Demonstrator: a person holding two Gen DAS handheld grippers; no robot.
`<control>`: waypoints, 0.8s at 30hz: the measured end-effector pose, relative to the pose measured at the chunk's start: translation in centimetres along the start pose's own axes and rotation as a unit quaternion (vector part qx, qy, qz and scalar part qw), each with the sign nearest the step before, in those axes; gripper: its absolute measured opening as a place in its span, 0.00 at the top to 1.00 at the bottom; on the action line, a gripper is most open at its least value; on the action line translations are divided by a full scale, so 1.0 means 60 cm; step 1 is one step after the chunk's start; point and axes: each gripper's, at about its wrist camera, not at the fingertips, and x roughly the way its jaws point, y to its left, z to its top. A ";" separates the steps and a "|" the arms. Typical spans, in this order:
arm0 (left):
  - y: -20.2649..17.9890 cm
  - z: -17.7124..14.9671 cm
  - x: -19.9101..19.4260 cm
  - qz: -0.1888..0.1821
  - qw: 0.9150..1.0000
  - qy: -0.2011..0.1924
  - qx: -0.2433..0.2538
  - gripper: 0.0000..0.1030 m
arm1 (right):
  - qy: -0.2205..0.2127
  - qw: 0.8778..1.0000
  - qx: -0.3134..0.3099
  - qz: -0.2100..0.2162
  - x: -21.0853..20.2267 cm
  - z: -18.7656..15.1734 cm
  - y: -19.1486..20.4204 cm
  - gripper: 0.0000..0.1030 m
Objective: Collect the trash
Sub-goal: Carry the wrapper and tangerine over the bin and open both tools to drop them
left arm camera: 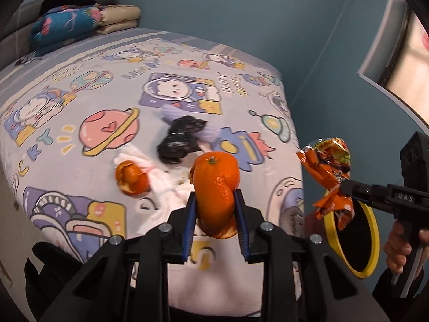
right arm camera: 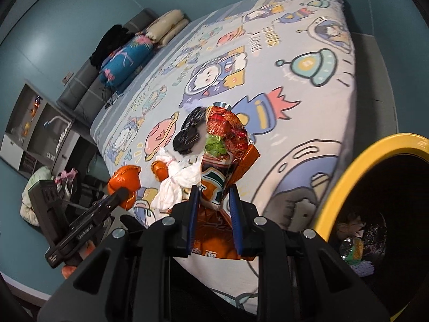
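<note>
My left gripper (left arm camera: 214, 198) is shut on a large piece of orange peel (left arm camera: 215, 187), held above the bed's near edge. My right gripper (right arm camera: 213, 193) is shut on a crumpled orange snack wrapper (right arm camera: 228, 139). In the left wrist view that wrapper (left arm camera: 328, 166) hangs over the yellow-rimmed trash bin (left arm camera: 372, 238) at the right. The right wrist view shows the left gripper (right arm camera: 120, 194) with the peel (right arm camera: 124, 182) at the left. On the bed lie another orange peel (left arm camera: 130, 178), white tissue (left arm camera: 163, 185) and a crumpled black bag (left arm camera: 181, 139).
The bed (left arm camera: 80, 94) carries a cartoon-print sheet, with folded quilts and pillows (left arm camera: 69, 24) at its head. The bin (right arm camera: 359, 171) stands by the bed's corner with some trash inside it. Shelves (right arm camera: 34, 123) and a blue wall lie beyond the bed. A hand (left arm camera: 399, 249) grips the right tool.
</note>
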 end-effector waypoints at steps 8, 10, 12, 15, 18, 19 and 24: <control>-0.075 0.025 -0.005 -0.029 0.998 0.013 0.047 0.75 | -0.038 0.998 0.030 -0.027 -0.063 0.003 -0.053 0.80; -0.095 0.030 -0.007 -0.035 0.997 0.014 0.060 0.75 | -0.046 0.997 0.044 -0.035 -0.080 0.003 -0.075 0.79; -0.121 0.033 -0.009 -0.043 0.996 0.015 0.076 0.75 | -0.054 0.996 0.053 -0.042 -0.095 0.003 -0.091 0.79; -0.162 0.037 -0.007 -0.061 0.993 0.024 0.099 0.75 | -0.067 0.994 0.061 -0.055 -0.119 0.002 -0.109 0.79; -0.197 0.036 -0.003 -0.070 0.990 0.031 0.121 0.75 | -0.083 0.992 0.063 -0.073 -0.143 0.003 -0.123 0.79; -0.211 0.036 -0.002 -0.075 0.988 0.033 0.130 0.75 | -0.087 0.991 0.064 -0.078 -0.151 0.003 -0.127 0.79; -0.265 0.025 0.009 -0.097 0.982 0.046 0.155 0.75 | -0.099 0.988 0.077 -0.087 -0.181 0.003 -0.154 0.79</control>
